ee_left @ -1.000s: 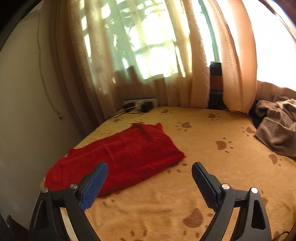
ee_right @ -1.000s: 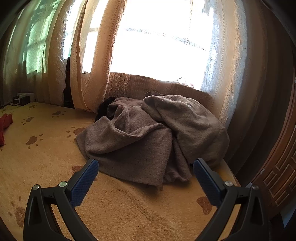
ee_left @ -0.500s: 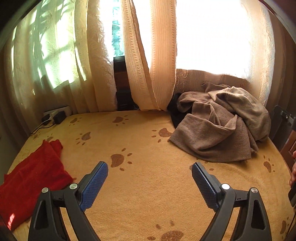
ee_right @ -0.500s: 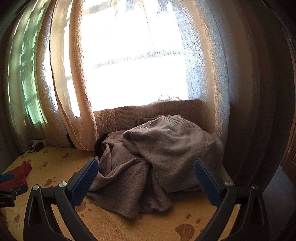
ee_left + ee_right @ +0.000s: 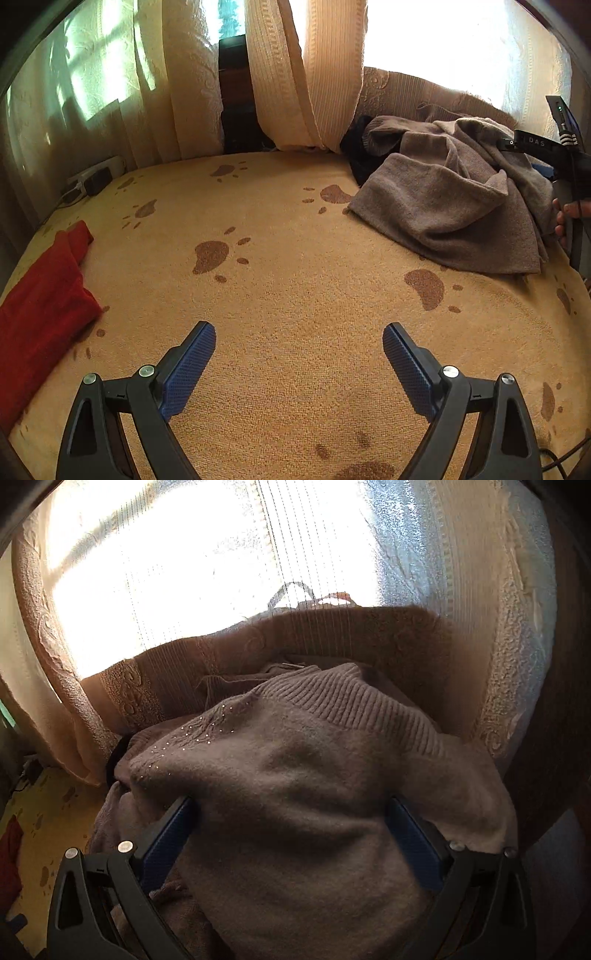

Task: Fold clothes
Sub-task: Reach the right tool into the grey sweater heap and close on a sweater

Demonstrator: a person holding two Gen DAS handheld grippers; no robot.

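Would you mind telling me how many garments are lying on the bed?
2 clearly: a red garment at the left edge, a crumpled brown sweater far right. Something dark behind it may be another.

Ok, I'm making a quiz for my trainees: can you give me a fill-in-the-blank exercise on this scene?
1. The right gripper has its fingers spread around a bunched ____ sweater.
2. The left gripper is open and holds ____.
3. The yellow blanket is printed with brown ____ prints.
4. The folded garment at the left edge of the left view is ____.

Missing words: brown; nothing; paw; red
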